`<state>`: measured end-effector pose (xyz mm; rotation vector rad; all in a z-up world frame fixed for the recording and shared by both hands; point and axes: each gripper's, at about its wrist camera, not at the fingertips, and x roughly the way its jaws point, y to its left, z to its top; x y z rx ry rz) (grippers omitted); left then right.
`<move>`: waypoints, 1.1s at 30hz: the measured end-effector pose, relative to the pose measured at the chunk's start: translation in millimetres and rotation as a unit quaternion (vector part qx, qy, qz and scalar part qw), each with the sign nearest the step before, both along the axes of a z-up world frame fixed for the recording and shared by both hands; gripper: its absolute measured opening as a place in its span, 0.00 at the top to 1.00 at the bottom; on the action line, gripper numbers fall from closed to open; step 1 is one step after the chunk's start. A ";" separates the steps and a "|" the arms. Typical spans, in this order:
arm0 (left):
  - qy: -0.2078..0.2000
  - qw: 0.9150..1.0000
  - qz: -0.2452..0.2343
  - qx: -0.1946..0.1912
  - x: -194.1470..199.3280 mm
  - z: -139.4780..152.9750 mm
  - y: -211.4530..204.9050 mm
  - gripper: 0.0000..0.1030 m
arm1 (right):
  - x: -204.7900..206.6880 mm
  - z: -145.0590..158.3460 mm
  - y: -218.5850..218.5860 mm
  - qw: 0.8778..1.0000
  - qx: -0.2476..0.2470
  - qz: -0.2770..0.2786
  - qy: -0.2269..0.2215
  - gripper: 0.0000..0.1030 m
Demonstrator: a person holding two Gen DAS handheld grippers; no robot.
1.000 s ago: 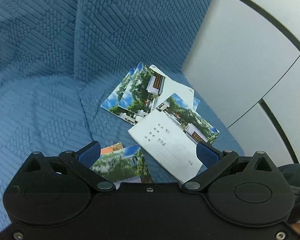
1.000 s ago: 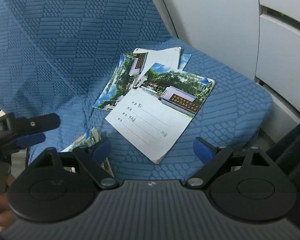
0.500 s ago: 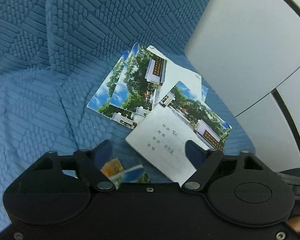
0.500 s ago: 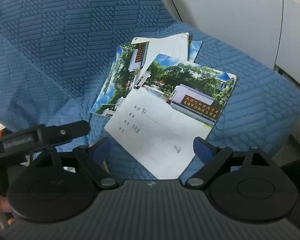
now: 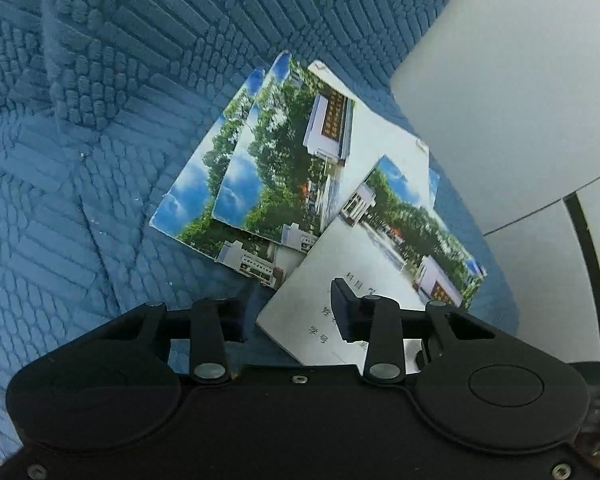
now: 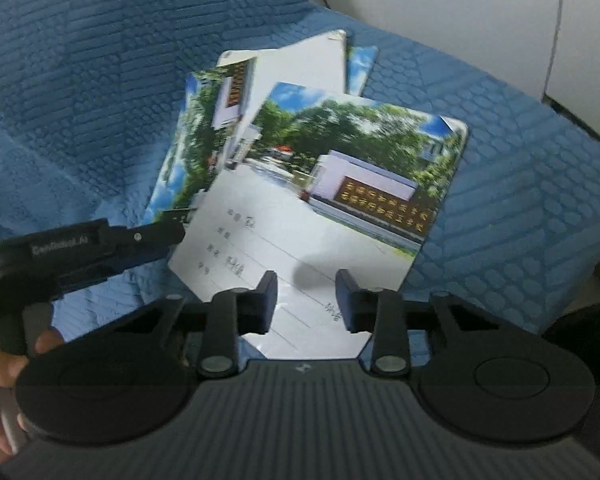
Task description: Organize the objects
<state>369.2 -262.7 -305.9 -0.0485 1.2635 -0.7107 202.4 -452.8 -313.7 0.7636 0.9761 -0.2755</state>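
Note:
Several thin notebooks with a tree-and-building cover photo lie fanned out on a blue textured seat cushion (image 5: pixel 80 208). The top notebook (image 6: pixel 320 208), also in the left wrist view (image 5: pixel 380 256), lies nearest. My left gripper (image 5: pixel 292 312) has its jaws partly closed, one finger (image 5: pixel 344 312) over the top notebook's near corner, the other beside its edge. My right gripper (image 6: pixel 306 300) is partly closed just over the top notebook's near edge, gripping nothing. The left gripper shows at the left of the right wrist view (image 6: pixel 100 248).
The lower notebooks (image 5: pixel 260 176) overlap toward the cushion's backrest (image 5: pixel 180 20). White cabinet panels (image 5: pixel 520 80) stand to the right of the seat. The cushion's right edge (image 6: pixel 560 184) drops off near the cabinet.
Both grippers moved forward and down to the top notebook and their jaws narrowed from wide open. The separate notebook near the left gripper has passed out of view.

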 end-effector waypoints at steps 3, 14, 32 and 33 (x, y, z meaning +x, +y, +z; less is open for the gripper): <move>0.017 1.000 0.001 0.002 2.3 -11.1 -1.3 0.65 | 0.3 -0.8 -4.5 1.000 0.000 -0.005 -0.002 0.70; 0.123 0.989 0.030 -0.081 13.4 -23.5 24.2 0.65 | -2.9 -5.0 -15.1 1.000 0.004 -0.019 -0.011 0.71; 0.195 0.970 0.088 -0.115 -12.8 -21.6 25.7 0.98 | -21.8 21.5 -22.2 0.995 -0.013 -0.032 -0.089 0.62; 0.195 0.969 0.091 -0.119 -16.0 -18.2 24.4 0.98 | -26.4 25.9 -20.8 0.994 0.003 -0.031 -0.100 0.56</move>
